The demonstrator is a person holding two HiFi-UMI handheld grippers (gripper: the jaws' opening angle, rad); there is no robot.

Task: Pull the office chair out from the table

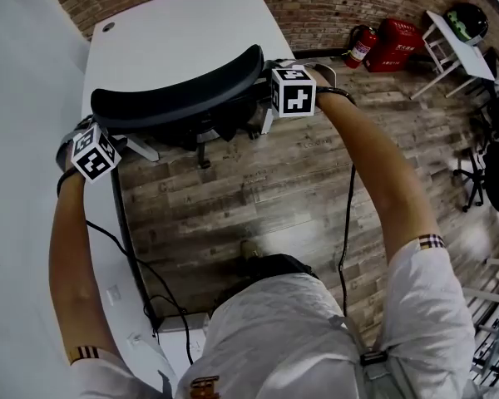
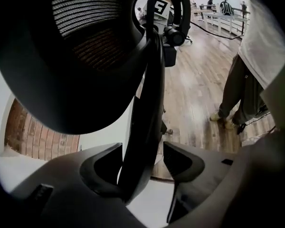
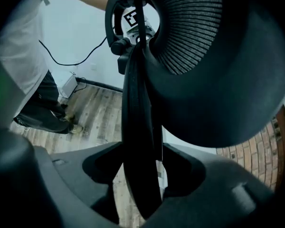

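Observation:
The black office chair's curved backrest top (image 1: pixel 179 98) stands against the white table (image 1: pixel 183 32), with its seat tucked under. My left gripper (image 1: pixel 96 144) is at the backrest's left end and my right gripper (image 1: pixel 287 90) at its right end. In the left gripper view the backrest's black edge frame (image 2: pixel 147 127) runs between the jaws of the left gripper (image 2: pixel 142 163), with slivers of light beside it. In the right gripper view the same frame (image 3: pixel 137 127) stands between the jaws of the right gripper (image 3: pixel 142 163), close to both pads, with a light strip along one side.
A brick wall (image 1: pixel 316 7) is behind the table. A red fire extinguisher (image 1: pixel 359 46) and red boxes (image 1: pixel 397 44) stand at the back right, beside a white stand (image 1: pixel 453 44). Another dark chair (image 1: pixel 491 165) is at the right edge. Cables (image 1: pixel 141 273) trail along the table's side.

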